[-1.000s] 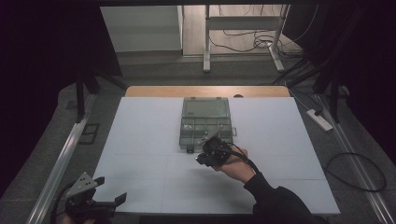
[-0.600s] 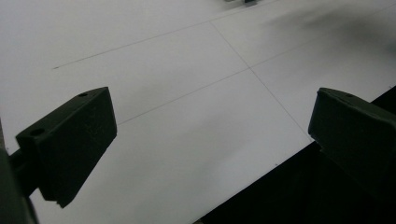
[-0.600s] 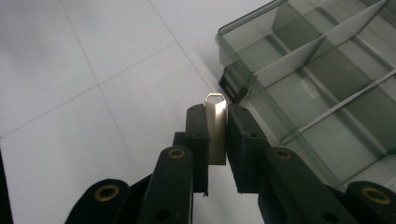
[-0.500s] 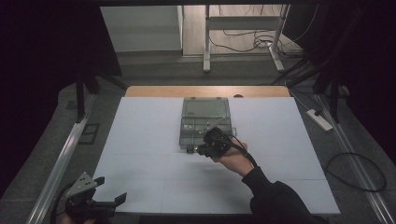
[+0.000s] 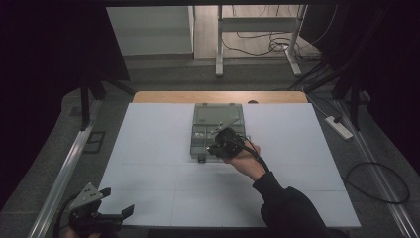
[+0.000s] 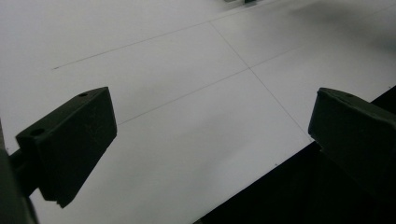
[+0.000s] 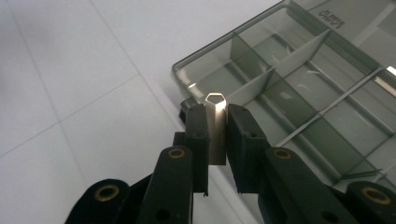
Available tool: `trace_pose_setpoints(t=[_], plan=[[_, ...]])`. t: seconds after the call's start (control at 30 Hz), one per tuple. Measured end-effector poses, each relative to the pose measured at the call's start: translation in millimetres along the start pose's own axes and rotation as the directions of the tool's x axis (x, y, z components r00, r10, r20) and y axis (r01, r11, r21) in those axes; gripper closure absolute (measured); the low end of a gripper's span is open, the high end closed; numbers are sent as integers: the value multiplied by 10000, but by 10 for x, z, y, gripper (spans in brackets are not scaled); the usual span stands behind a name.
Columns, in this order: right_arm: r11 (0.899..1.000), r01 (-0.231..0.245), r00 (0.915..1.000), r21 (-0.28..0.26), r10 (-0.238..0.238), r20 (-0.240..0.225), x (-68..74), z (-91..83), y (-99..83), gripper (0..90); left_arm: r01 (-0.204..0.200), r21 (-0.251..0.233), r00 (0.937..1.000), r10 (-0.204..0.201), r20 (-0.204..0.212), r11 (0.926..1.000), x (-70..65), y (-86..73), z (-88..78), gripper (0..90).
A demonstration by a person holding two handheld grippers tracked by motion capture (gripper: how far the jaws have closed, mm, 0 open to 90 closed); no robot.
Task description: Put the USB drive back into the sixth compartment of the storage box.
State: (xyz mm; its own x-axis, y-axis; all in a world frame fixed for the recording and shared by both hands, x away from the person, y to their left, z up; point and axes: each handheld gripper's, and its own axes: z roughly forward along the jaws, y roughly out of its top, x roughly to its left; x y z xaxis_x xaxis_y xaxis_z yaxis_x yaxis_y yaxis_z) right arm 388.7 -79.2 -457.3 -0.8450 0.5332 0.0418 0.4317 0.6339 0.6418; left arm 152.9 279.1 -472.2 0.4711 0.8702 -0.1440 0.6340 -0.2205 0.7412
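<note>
White table (image 5: 148, 148) bare around left tool (image 5: 101, 212); compartment box (image 5: 218, 116) blocks centre far side.

A white worktop (image 5: 148, 148) is lying under dim light on grey floor (image 5: 163, 74); cables (image 5: 257, 42) are trailing past metal desk legs (image 5: 218, 44), a power strip (image 5: 339, 127) resting alongside.

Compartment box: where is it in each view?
High view: compartment box at table centre, under the right tongs.
Left gripper view: no box to place; bare white table sheet.
Right gripper view: upper right, beyond the metal piece held in the tongs.
Shared landmark: the sheet's seam lines.
</note>
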Motion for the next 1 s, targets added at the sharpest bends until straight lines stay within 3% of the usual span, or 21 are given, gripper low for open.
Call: trace_pose_setpoints(t=[0.7,1.0], plan=[[9991,-311,9970,-272,329,697,-182,167,32,787,-34,60,10000,34,-19,10000,-4,3,5,12],[9994,-336,9961,-92,343,809,-208,296,16,785,-53,66,10000,53,-40,10000,-5,3,4,12]])
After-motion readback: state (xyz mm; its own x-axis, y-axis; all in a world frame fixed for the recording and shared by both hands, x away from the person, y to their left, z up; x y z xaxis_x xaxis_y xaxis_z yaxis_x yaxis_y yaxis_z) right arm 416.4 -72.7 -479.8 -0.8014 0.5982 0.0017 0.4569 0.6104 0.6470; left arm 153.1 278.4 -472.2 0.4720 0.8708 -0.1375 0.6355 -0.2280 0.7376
